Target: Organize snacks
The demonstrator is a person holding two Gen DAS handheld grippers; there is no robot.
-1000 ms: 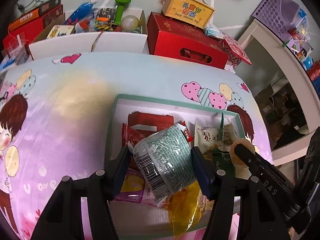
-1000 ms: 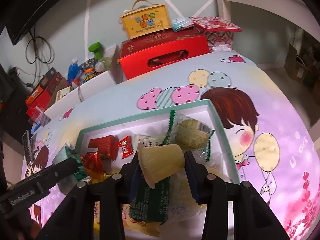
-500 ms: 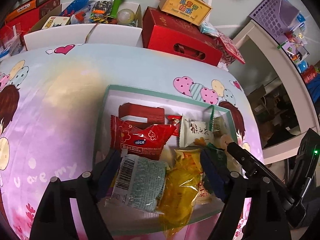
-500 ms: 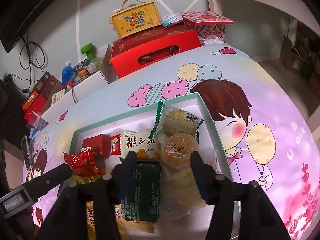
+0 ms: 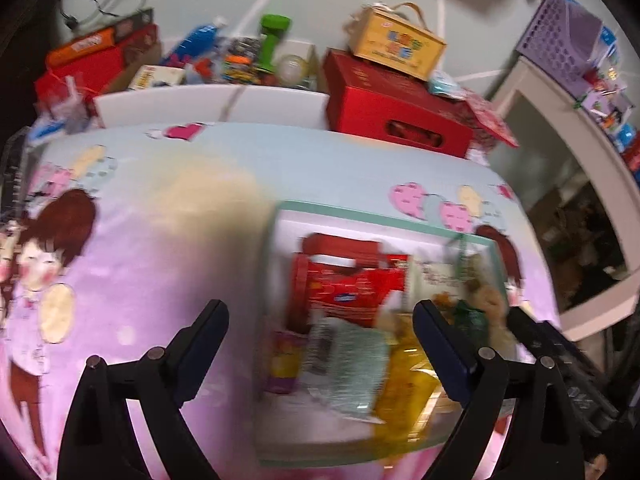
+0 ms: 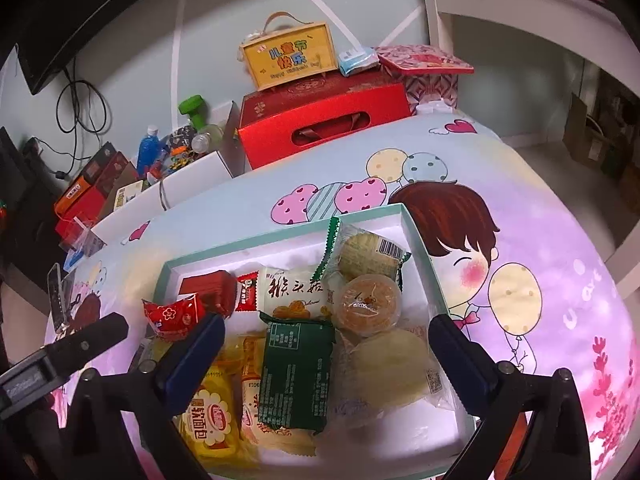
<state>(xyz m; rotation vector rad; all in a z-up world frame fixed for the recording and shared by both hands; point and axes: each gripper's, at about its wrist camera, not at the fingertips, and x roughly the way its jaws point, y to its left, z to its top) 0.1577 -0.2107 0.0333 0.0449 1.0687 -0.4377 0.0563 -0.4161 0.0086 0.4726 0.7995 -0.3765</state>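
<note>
The right gripper (image 6: 326, 354) is hanging wide open over the box (image 6: 418, 236), and its jaws have just been opening with nothing pressed between them. Snacks are lying under it in the box, none of them gripped. A jelly cup (image 6: 370, 306) is sitting near the box's right wall, just in front of a round cake (image 6: 370, 256) in a clear pack with a barcode. A green pack (image 6: 296, 376) is lying in the middle, and a white pack (image 6: 294, 290) with big Chinese writing is touching its far end. A yellow pack (image 6: 210, 420) with Chinese words is lying at the near left corner. A red pack (image 6: 174, 316) is sitting at the left wall. The left gripper (image 5: 320, 334) is wide open too, its jaws just opening, holding nothing. Its view is blurry. A pale green pack (image 5: 346, 364) is lying in the box under it. Behind the bed, a yellow case (image 6: 290, 58) with colourful Chinese letters is standing on a red carton (image 6: 324, 120).
</note>
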